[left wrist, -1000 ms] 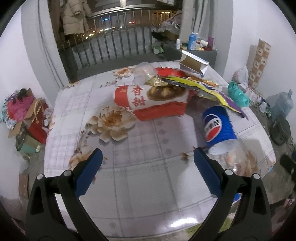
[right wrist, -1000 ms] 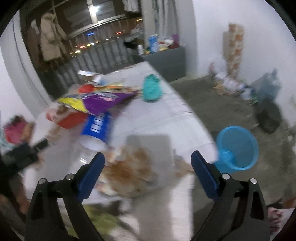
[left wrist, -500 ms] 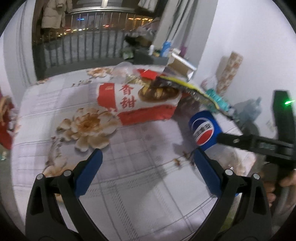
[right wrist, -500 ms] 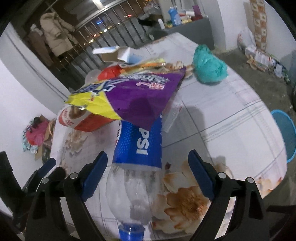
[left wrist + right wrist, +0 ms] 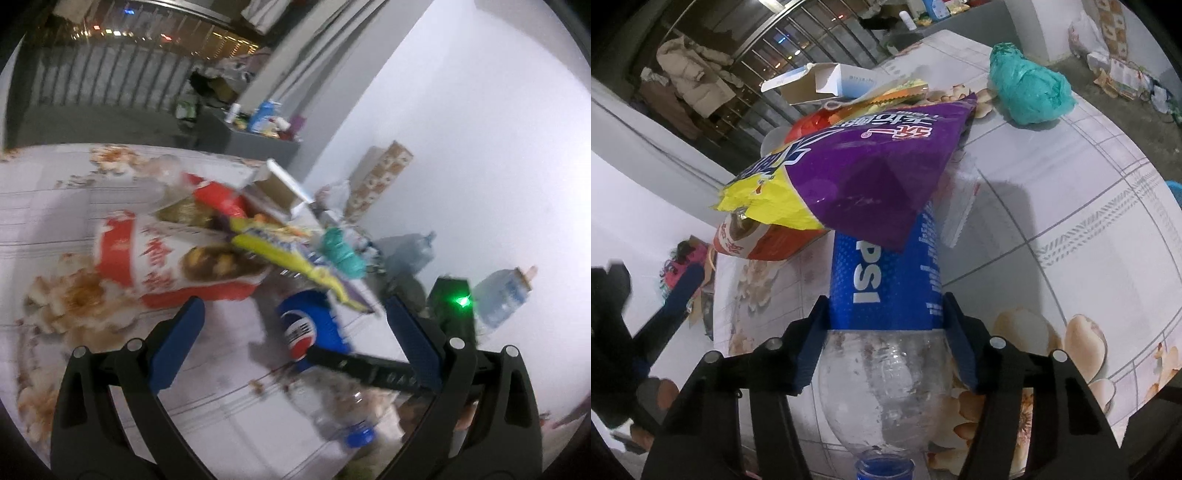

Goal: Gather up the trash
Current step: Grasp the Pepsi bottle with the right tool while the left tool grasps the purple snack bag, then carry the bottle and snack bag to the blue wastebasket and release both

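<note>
Clear plastic Pepsi bottle (image 5: 882, 302) lay on the floral table (image 5: 1071, 206), its far end under a purple-and-yellow snack bag (image 5: 857, 177). Right gripper (image 5: 886, 332) had just been closing, pads pressing the bottle's sides. Left gripper (image 5: 291, 332) hovered nearby, jaws spread, empty.

Right tool (image 5: 884, 332) had just been closing, and its pads sat pressed on the Pepsi bottle (image 5: 882, 280). Left tool (image 5: 291, 343) hung wide open, holding nothing.

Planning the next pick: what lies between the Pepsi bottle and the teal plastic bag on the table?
In the right wrist view, the purple snack bag overhangs the Pepsi bottle; beyond it lie a clear wrapper and bare tablecloth up to the teal bag.
</note>
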